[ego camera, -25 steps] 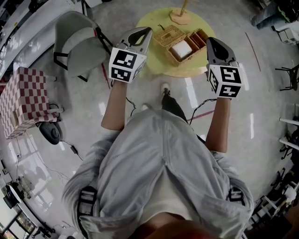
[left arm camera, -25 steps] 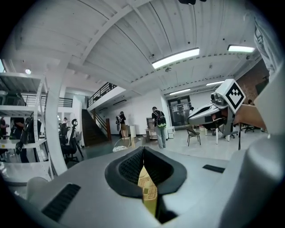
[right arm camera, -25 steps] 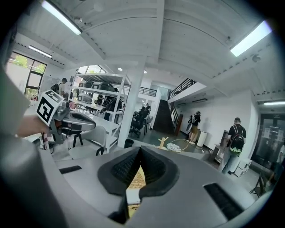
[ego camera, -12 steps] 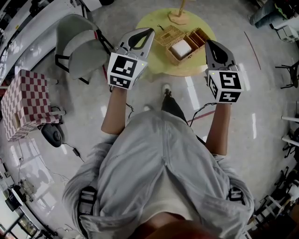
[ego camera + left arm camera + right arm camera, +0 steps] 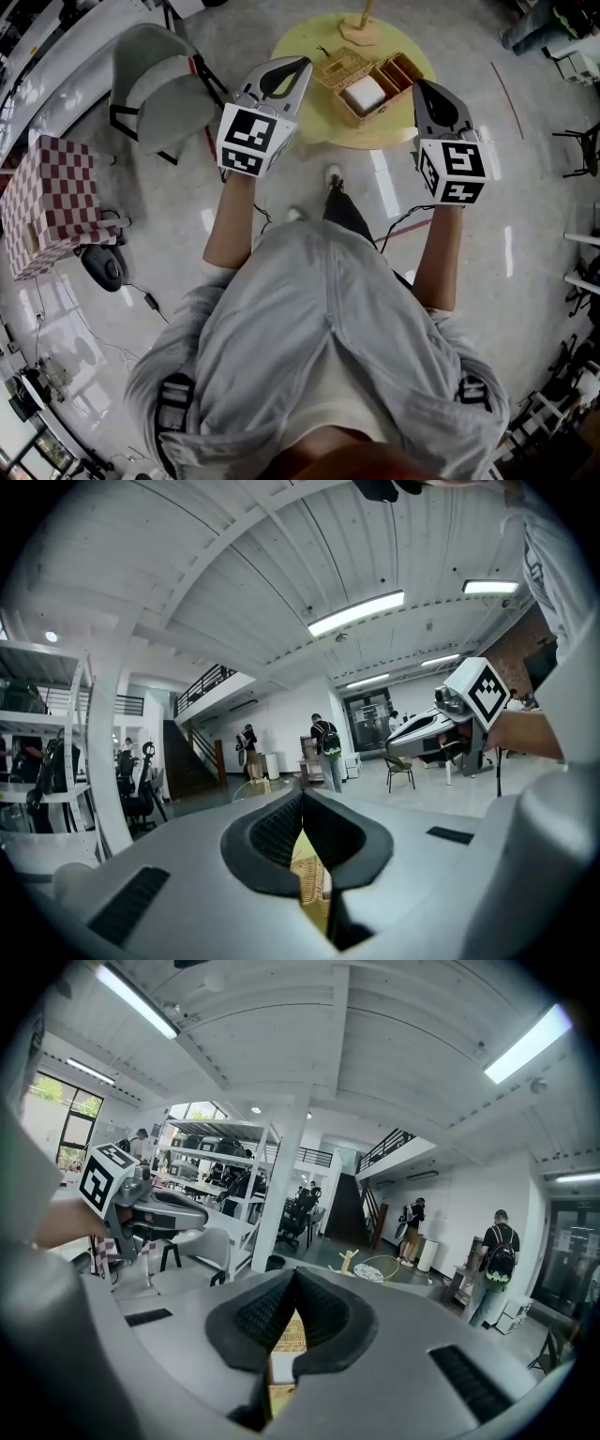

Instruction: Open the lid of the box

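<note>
Nearest is the person's grey-shirted torso [image 5: 328, 347], and from it both bare forearms reach forward, the left forearm [image 5: 230, 220] and the right forearm [image 5: 439, 253] roughly parallel and well apart. Each ends behind a marker cube, and both tools are held above the floor. The left gripper [image 5: 298, 64] points far and slightly right. Its jaws are closed tip to tip and hold nothing (its own view shows the pads meeting, with only a sliver of wicker and yellow tabletop below them). The right gripper [image 5: 419, 84] is likewise closed and empty, and its tip leans slightly left. Between the two tips, just beyond them, stands the wicker box [image 5: 349, 111] on a round yellow table [image 5: 309, 127]. It touches neither tool. The box is open at the top, with a white block [image 5: 364, 95] inside. What looks like the lid [image 5: 339, 69] lies flat against its far-left side. Farther back on the table is a wooden stand [image 5: 361, 30]. A grey chair [image 5: 159, 89] sits left of the table.
</note>
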Tool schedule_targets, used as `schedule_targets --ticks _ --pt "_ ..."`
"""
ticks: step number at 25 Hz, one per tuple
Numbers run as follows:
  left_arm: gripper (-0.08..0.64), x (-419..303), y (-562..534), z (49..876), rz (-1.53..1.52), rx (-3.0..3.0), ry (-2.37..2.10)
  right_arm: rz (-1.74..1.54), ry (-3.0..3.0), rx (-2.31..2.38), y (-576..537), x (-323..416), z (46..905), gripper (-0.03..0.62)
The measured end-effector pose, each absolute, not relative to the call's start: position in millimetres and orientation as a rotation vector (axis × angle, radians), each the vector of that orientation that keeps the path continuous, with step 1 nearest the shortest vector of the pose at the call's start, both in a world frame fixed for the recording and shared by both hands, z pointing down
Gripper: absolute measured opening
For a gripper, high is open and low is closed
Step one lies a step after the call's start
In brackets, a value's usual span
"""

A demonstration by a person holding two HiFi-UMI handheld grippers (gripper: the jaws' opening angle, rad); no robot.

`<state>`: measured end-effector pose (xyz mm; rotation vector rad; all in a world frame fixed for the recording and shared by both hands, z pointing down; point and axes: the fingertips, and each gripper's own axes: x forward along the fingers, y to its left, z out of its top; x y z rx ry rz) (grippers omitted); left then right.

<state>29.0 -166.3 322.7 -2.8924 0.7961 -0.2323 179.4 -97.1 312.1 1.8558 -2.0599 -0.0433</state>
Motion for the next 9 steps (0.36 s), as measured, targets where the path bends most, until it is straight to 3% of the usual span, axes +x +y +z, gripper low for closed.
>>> schedule_targets --ticks 9 --pt "0.029 25.5 -166.4 325.8 -0.236 -2.909 0.79 -0.03 -2.05 1.851 -97.7 176.9 317.4 0.023"
